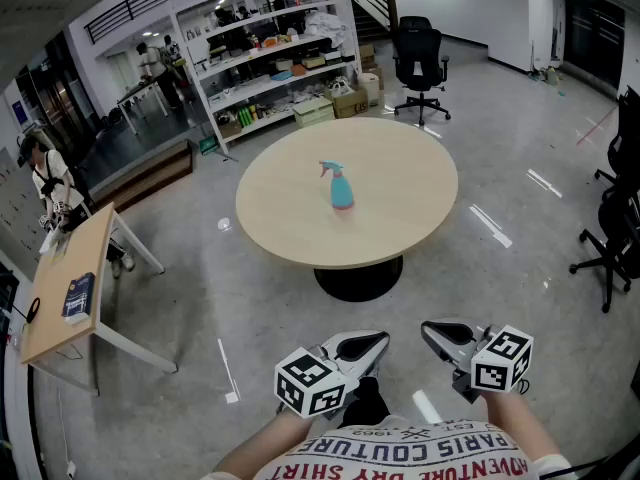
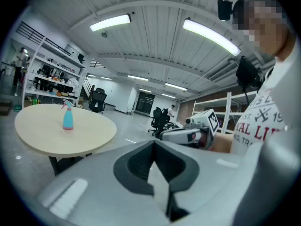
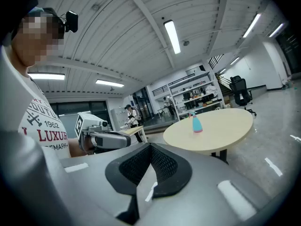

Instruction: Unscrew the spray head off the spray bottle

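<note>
A light-blue spray bottle (image 1: 341,188) with a pink spray head stands upright near the middle of a round beige table (image 1: 400,218). Both grippers are held close to my body, well short of the table, with floor between them and it. My left gripper (image 1: 372,342) is shut and holds nothing. My right gripper (image 1: 433,331) is also shut and empty. In the left gripper view the bottle (image 2: 68,118) is far off at the left and the right gripper (image 2: 186,134) shows at the right. In the right gripper view the bottle (image 3: 196,123) is on the table (image 3: 225,128), with the left gripper (image 3: 107,139) at the left.
A wooden desk (image 1: 70,288) stands at the left with a person (image 1: 55,193) beside it. Shelves (image 1: 270,58) full of goods line the back wall. A black office chair (image 1: 418,58) stands behind the table, and more chairs (image 1: 615,238) at the right edge.
</note>
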Demonstrator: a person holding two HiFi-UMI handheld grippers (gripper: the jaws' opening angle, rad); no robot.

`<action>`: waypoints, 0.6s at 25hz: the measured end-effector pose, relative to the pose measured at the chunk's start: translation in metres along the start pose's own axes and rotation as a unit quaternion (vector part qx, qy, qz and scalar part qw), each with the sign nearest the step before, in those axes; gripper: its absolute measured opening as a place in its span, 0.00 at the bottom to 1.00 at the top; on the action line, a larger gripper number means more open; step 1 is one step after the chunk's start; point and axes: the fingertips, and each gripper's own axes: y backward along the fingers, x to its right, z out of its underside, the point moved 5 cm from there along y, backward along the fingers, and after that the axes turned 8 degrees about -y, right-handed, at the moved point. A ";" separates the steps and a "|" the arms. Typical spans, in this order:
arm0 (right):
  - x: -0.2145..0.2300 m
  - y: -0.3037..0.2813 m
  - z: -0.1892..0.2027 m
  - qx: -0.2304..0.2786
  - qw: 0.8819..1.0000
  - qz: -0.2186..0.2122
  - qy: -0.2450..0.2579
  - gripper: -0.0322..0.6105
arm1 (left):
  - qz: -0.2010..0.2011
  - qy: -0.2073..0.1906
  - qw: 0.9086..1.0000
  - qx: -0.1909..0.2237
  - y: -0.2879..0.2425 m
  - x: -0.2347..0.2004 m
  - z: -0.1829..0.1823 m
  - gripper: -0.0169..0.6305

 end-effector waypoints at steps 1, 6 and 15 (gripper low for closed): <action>0.012 -0.015 -0.009 0.001 1.000 0.000 0.007 0.05 | -0.002 0.000 1.000 -0.001 -0.007 -0.021 -0.002 0.03; 0.080 -0.102 -0.062 0.015 1.000 -0.002 0.007 0.05 | -0.009 -0.006 1.000 -0.002 -0.038 -0.139 -0.019 0.03; 0.175 -0.237 -0.171 0.013 0.999 0.014 0.036 0.05 | -0.029 -0.001 0.998 0.048 -0.069 -0.347 -0.066 0.03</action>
